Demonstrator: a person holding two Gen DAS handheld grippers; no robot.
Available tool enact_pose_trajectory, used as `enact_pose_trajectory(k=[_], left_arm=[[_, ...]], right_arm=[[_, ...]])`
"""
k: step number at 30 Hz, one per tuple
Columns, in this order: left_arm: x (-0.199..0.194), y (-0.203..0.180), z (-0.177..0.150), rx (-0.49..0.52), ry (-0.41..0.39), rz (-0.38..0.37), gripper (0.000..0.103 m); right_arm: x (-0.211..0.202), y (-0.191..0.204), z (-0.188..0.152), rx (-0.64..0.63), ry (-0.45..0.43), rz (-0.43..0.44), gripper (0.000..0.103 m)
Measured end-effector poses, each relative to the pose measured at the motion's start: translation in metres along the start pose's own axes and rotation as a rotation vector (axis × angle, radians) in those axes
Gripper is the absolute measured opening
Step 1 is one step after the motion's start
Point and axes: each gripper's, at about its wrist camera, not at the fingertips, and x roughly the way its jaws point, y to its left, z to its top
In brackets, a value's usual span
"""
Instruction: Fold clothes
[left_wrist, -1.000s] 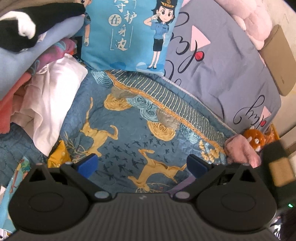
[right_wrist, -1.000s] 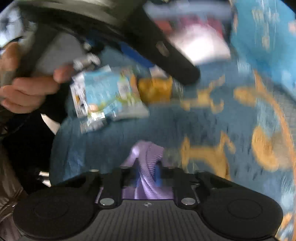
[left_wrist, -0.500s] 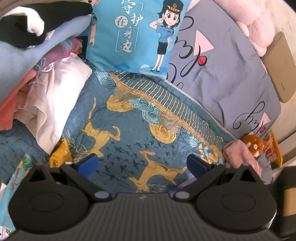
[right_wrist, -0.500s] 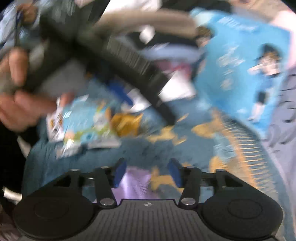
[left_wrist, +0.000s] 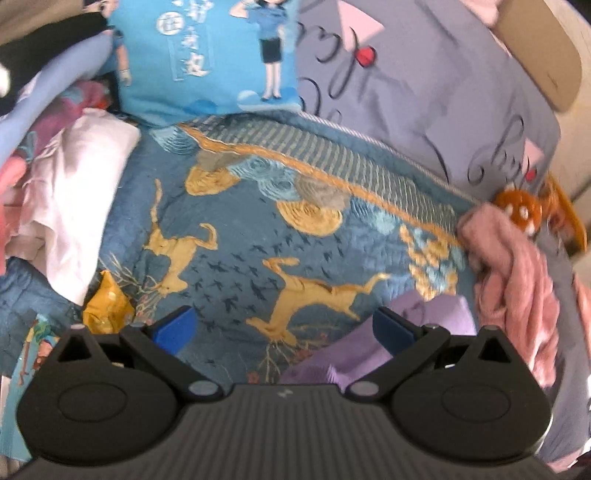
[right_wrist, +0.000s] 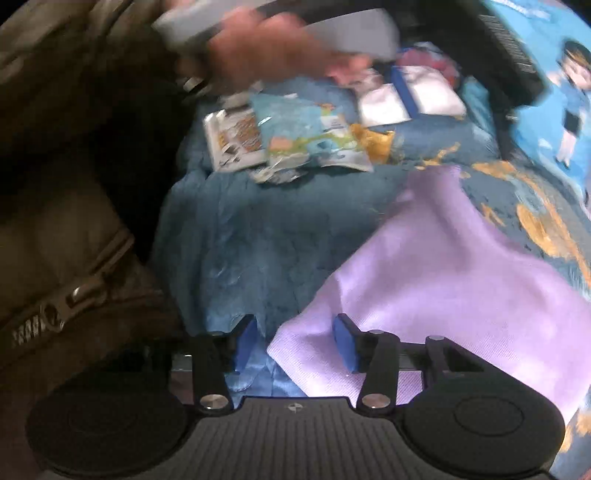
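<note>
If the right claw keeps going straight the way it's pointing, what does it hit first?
Most likely the corner of the lilac garment lying between the closing right claw fingers, or the blue quilt beside it; depth is unclear.

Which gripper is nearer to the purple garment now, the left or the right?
Right. The right gripper is at the purple garment, its closing jaws either side of a corner. The left gripper, open, is over bare quilt, the garment beside one finger.

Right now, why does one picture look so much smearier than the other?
Right wrist view: heavy motion blur, the hand at top smeared, the lilac garment soft. Left wrist view: milder blur, the deer-print quilt readable; fisheye bends both pictures' edges.
</note>
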Motion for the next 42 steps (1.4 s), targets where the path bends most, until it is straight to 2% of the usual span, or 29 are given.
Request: enact_pose_trajectory(k=[3,4,5,6,7,9,10,13,15,16,18,19,20,22,23,25,27,28,29,30,31,32,33,35,36,37,39,41,42], left_arm=[[0.002,-0.004,-0.005,0.02,0.015,0.013,0.103],[0.002,-0.004,-0.005,0.019,0.019,0.011,0.103],[0.003,-0.003,-0.006,0.013,0.022,0.004,0.103],[0.003,-0.003,-0.006,0.007,0.025,-0.006,0.103],[0.003,-0.003,-0.006,0.001,0.028,-0.015,0.103],[0.003,-0.001,-0.005,-0.001,0.033,-0.04,0.103],[0.003,-0.002,-0.005,0.004,0.034,-0.049,0.103],[0.003,-0.007,-0.006,0.027,0.035,-0.057,0.103],[0.004,-0.011,-0.005,0.045,0.034,-0.045,0.103],[0.004,-0.011,-0.004,0.045,0.034,-0.043,0.103],[0.005,-0.011,-0.003,0.044,0.035,-0.041,0.103],[0.006,-0.011,-0.003,0.043,0.035,-0.04,0.103],[0.006,-0.01,-0.002,0.042,0.035,-0.042,0.103],[0.004,-0.009,-0.002,0.04,0.032,-0.045,0.103],[0.004,-0.008,-0.001,0.038,0.03,-0.047,0.103],[0.003,-0.007,0.0,0.035,0.026,-0.05,0.103],[0.002,-0.007,0.001,0.036,0.024,-0.055,0.103],[0.002,-0.008,0.001,0.039,0.025,-0.053,0.103],[0.002,-0.008,0.0,0.042,0.026,-0.05,0.103],[0.002,-0.009,0.0,0.046,0.027,-0.046,0.103],[0.003,-0.009,0.0,0.047,0.026,-0.043,0.103],[0.003,-0.01,0.0,0.049,0.027,-0.041,0.103],[0.004,-0.011,0.0,0.05,0.028,-0.041,0.103],[0.005,-0.012,-0.001,0.055,0.032,-0.039,0.103],[0.005,-0.012,-0.002,0.059,0.034,-0.037,0.103],[0.005,-0.013,-0.002,0.061,0.035,-0.035,0.103],[0.006,-0.013,-0.002,0.064,0.037,-0.031,0.103],[0.006,-0.013,-0.002,0.065,0.036,-0.035,0.103],[0.006,-0.013,-0.002,0.066,0.035,-0.035,0.103]], right_arm=[[-0.031,-0.022,-0.001,0.177,-0.115,0.003,0.046],[-0.043,-0.026,-0.003,0.2,-0.161,-0.025,0.054],[-0.056,-0.032,-0.006,0.214,-0.204,-0.086,0.065],[-0.063,-0.036,-0.008,0.219,-0.227,-0.167,0.068],[-0.068,-0.043,-0.011,0.224,-0.234,-0.276,0.07],[-0.068,-0.06,-0.014,0.247,-0.19,-0.471,0.069],[-0.066,-0.072,-0.014,0.275,-0.17,-0.526,0.067],[-0.062,-0.104,-0.013,0.37,-0.192,-0.489,0.066],[-0.054,-0.117,-0.008,0.366,-0.178,-0.442,0.065],[-0.048,-0.117,-0.004,0.336,-0.165,-0.425,0.06],[-0.037,-0.12,0.004,0.327,-0.12,-0.393,0.035],[-0.032,-0.121,0.008,0.322,-0.098,-0.377,0.001],[-0.027,-0.122,0.012,0.319,-0.077,-0.362,0.0],[-0.04,-0.134,0.011,0.448,-0.168,-0.403,0.0],[-0.049,-0.145,0.005,0.554,-0.227,-0.382,0.0],[-0.053,-0.157,-0.004,0.651,-0.245,-0.341,0.0],[-0.048,-0.146,-0.004,0.56,-0.194,-0.32,0.006],[-0.044,-0.137,0.0,0.485,-0.175,-0.316,0.014],[-0.041,-0.126,0.003,0.412,-0.166,-0.314,0.035],[-0.039,-0.117,0.006,0.36,-0.164,-0.335,0.051],[-0.037,-0.108,0.009,0.308,-0.162,-0.356,0.078],[-0.033,-0.099,0.012,0.249,-0.166,-0.398,0.084],[-0.028,-0.094,0.014,0.205,-0.157,-0.413,0.081],[-0.014,-0.093,0.019,0.187,-0.084,-0.381,0.062],[-0.008,-0.095,0.02,0.213,-0.082,-0.359,0.06],[-0.007,-0.097,0.02,0.239,-0.094,-0.343,0.051],[-0.006,-0.102,0.023,0.268,-0.094,-0.328,0.042],[-0.011,-0.107,0.024,0.316,-0.114,-0.318,0.017],[-0.015,-0.11,0.024,0.343,-0.125,-0.316,0.015]])
